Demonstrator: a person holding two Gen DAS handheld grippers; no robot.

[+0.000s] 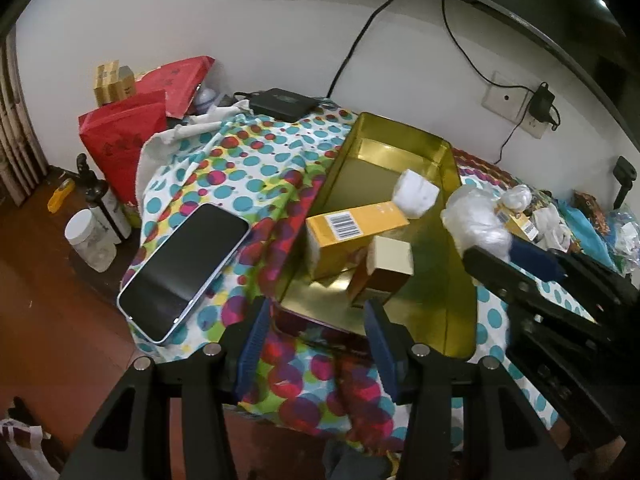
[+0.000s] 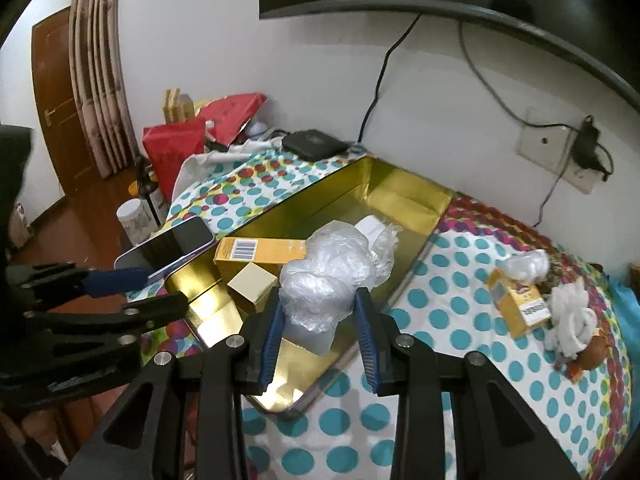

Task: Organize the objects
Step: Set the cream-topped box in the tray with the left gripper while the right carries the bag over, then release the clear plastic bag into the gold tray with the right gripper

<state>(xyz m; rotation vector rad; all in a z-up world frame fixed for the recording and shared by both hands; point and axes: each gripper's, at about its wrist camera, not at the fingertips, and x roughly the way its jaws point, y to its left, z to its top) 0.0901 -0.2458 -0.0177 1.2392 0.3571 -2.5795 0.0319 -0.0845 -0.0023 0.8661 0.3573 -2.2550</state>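
An open gold tin (image 1: 434,280) lies on the spotted cloth. Inside it are a yellow barcode box (image 1: 352,228), a small cream box (image 1: 390,260) and a white packet (image 1: 416,194). My left gripper (image 1: 316,312) hovers open over the tin's near end with nothing between its fingers; the right wrist view shows it at the left (image 2: 168,290). My right gripper (image 2: 320,300) is shut on a crumpled clear plastic bag (image 2: 328,276), held above the tin (image 2: 400,200). The bag (image 1: 476,220) also shows beside the tin's right rim.
A phone (image 1: 188,268) lies left of the tin, near the cloth's edge. Another yellow box (image 2: 516,304), a plastic wad (image 2: 524,264) and white fluff (image 2: 572,320) sit on the cloth at right. A black device (image 1: 284,104) and red bags (image 1: 124,136) are at the back.
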